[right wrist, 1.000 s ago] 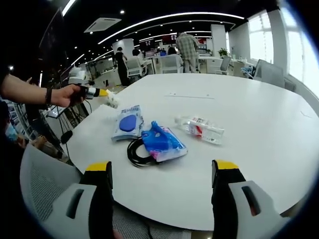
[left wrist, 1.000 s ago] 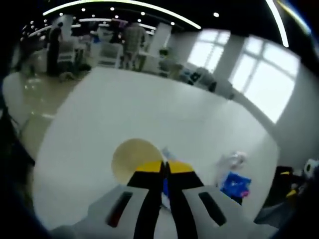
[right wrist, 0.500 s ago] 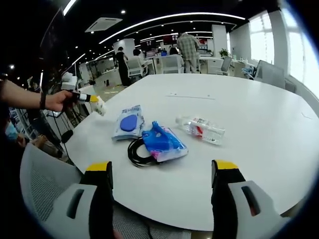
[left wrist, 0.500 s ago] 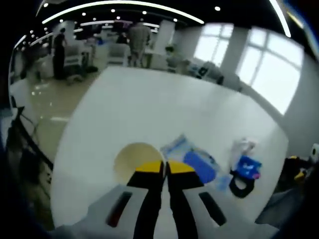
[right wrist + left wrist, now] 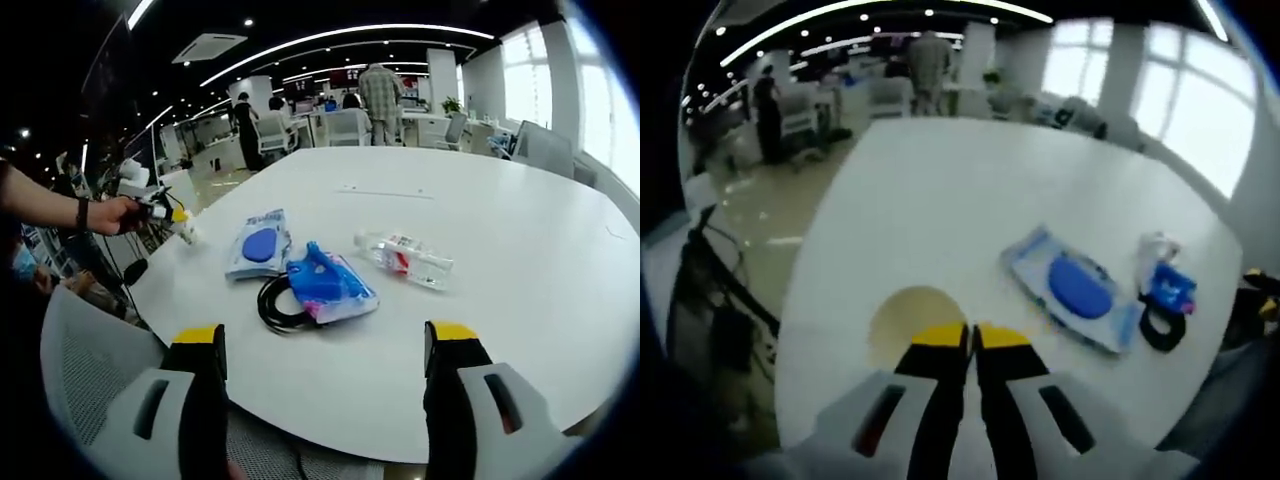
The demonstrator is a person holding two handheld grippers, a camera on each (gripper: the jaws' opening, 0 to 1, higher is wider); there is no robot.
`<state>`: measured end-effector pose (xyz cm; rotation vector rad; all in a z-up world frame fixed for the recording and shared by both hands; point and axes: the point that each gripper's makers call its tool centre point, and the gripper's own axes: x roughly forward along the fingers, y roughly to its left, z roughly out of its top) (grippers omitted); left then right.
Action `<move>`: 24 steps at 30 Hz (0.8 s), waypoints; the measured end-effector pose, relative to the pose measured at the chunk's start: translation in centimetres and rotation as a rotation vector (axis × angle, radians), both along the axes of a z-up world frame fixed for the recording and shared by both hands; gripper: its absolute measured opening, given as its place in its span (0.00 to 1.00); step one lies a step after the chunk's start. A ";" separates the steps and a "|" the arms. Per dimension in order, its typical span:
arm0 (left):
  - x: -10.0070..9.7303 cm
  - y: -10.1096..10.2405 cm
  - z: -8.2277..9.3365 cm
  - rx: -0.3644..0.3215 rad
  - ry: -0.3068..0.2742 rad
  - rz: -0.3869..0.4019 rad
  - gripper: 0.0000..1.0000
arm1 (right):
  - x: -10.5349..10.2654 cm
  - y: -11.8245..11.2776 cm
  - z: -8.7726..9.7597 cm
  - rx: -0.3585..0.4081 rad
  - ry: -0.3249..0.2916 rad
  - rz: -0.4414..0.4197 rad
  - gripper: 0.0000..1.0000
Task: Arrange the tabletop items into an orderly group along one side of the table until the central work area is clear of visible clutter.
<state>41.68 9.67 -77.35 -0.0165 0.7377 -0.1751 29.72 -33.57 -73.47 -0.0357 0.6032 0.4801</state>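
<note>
the left gripper (image 5: 969, 338), jaws pinching a pale round cup (image 5: 912, 318), hangs at the white table (image 5: 520, 260) edge, while the right gripper (image 5: 328, 345), jaws spread, faces the blue pouch (image 5: 328, 285).

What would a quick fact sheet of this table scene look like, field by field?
Surface: white round table
Left gripper: jaws shut on a pale paper cup, near the table's edge
Right gripper: jaws open, holding nothing
Middle items: blue pouch, blue packet lying on a black cable coil, plastic water bottle on its side
Background: office, people standing
</note>
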 end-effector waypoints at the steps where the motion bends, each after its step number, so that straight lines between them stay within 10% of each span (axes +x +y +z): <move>1: -0.3 0.5 -0.5 0.047 0.023 -0.010 0.00 | 0.0 0.0 0.0 0.000 0.001 0.002 0.80; 24: -0.5 -1.6 -2.0 0.105 0.072 -0.116 0.07 | 0.0 0.1 -0.1 0.002 0.005 0.001 0.80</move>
